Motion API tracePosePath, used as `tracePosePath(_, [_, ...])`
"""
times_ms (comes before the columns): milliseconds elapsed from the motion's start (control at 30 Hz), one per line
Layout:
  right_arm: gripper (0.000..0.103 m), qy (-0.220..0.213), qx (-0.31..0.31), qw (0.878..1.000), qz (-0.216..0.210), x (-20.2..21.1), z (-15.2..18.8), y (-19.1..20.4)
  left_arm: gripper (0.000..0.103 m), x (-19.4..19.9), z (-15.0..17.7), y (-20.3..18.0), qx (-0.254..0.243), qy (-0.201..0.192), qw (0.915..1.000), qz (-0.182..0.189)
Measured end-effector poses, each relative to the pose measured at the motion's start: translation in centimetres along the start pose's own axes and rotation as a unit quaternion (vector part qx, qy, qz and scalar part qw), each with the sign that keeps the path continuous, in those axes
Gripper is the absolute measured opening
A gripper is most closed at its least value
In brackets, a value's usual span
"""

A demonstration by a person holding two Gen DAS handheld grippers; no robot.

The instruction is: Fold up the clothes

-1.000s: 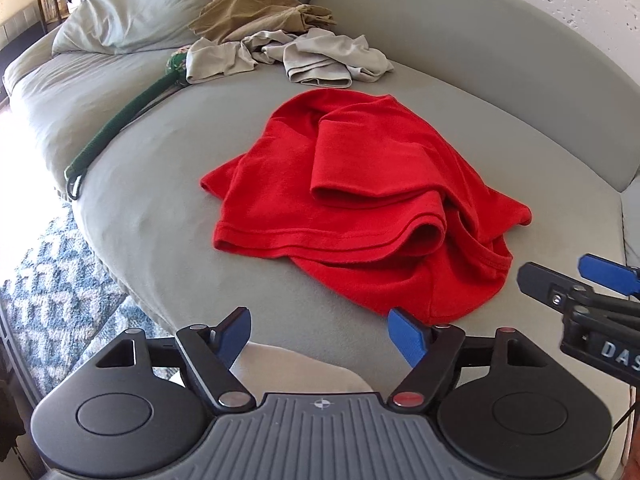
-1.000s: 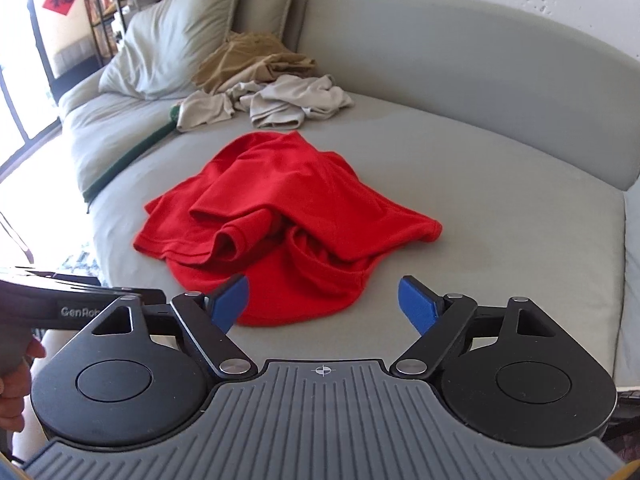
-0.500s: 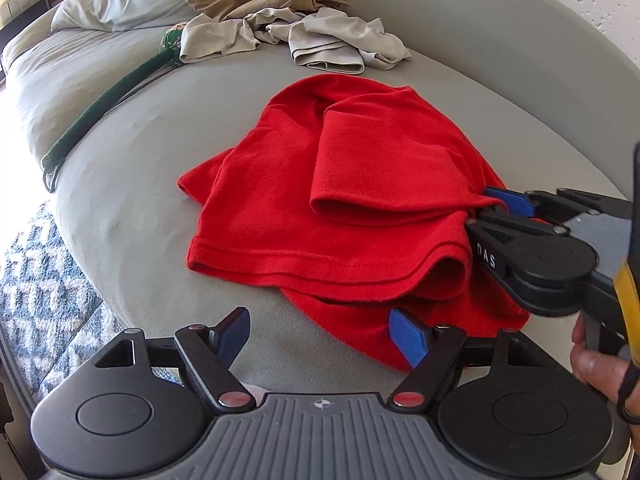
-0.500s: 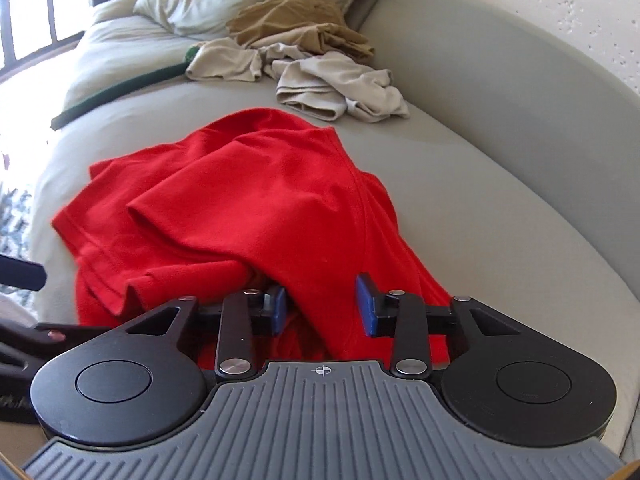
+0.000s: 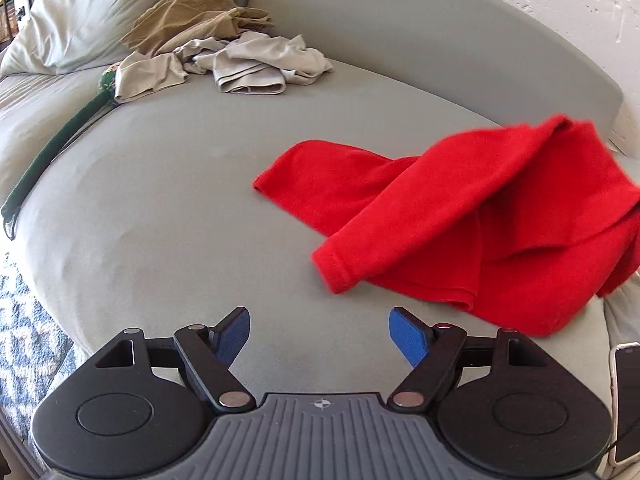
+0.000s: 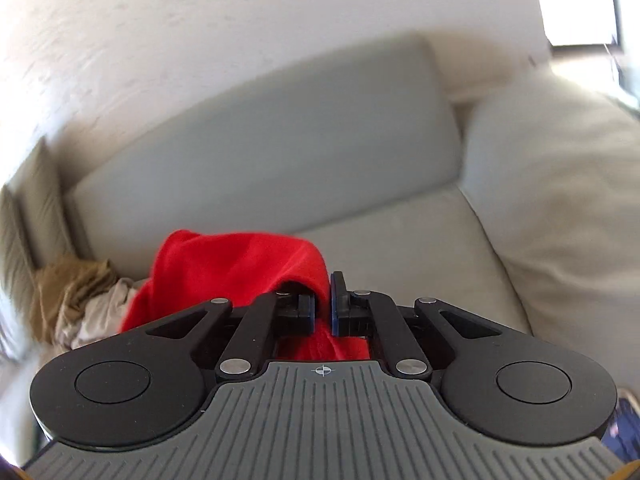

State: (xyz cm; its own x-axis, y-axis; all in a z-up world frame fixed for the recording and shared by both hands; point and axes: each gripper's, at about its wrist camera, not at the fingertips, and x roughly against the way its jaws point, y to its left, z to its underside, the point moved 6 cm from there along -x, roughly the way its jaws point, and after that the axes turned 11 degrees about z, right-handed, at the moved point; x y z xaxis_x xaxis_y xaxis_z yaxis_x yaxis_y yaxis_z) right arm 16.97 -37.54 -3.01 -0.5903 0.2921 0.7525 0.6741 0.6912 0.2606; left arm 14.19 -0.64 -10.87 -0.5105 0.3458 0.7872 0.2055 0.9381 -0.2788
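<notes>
Only unmarked red shirt [image 6: 240,264] between closing right tool [image 6: 321,304] pads.

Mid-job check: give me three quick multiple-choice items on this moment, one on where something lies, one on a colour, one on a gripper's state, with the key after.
1. Where does the beige clothes pile lie?
A. At the far end of the sofa, near the pillow
B. On the rug
C. Between the left gripper's fingers

2. What colour is the shirt being handled?
A. Green
B. Red
C. Beige

3. How do the right gripper's jaws stand?
A. Wide apart, nothing between
B. Out of sight
C. Closing on red cloth

Key: 1 A, the pile sits by the pillow, far from the open, empty left gripper. 2 B, it is bright red in both views. 3 C, red fabric is pinched between the nearly meeting pads.
</notes>
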Motion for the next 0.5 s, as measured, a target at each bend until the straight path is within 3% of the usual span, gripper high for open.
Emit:
tracePosePath(67, [0.015, 0.075, 0.019, 0.997, 0.015, -1.1, 1.4, -2.7, 0.075, -0.5, 0.5, -1.6, -0.006, 0.013, 0.9994, 0.032])
tracePosePath(133, [0.018, 0.111, 0.048, 0.992, 0.022, -1.4, 2.7, -4.2, 0.075, -1.2, 1.5, -3.6, 0.01, 0.031, 0.9953, 0.091])
tracePosePath(200, [0.045, 0.11, 0.066, 0.992, 0.021, -1.0, 2.9, -5.2, 0.07, -2.1, 2.6, -5.7, 0.036, 0.05, 0.9867, 0.15])
tracePosePath(233, [0.064, 0.107, 0.071, 0.992, 0.02, -0.7, 3.0, -5.4, 0.068, -2.7, 3.0, -6.5, 0.06, 0.054, 0.9817, 0.173])
tracePosePath(267, [0.066, 0.102, 0.072, 0.992, 0.012, -0.2, 3.1, -5.7, 0.066, -3.3, 3.5, -7.4, 0.083, 0.058, 0.9756, 0.195])
tracePosePath(367, [0.067, 0.111, 0.063, 0.992, -0.02, 0.6, 3.4, -6.0, 0.062, -6.1, 4.4, -9.1, 0.187, 0.071, 0.9483, 0.247])
tracePosePath(500, [0.067, 0.106, 0.048, 0.991, -0.068, 2.6, 3.9, -7.1, 0.061, -9.1, 4.3, -9.7, 0.304, 0.042, 0.9078, 0.285])
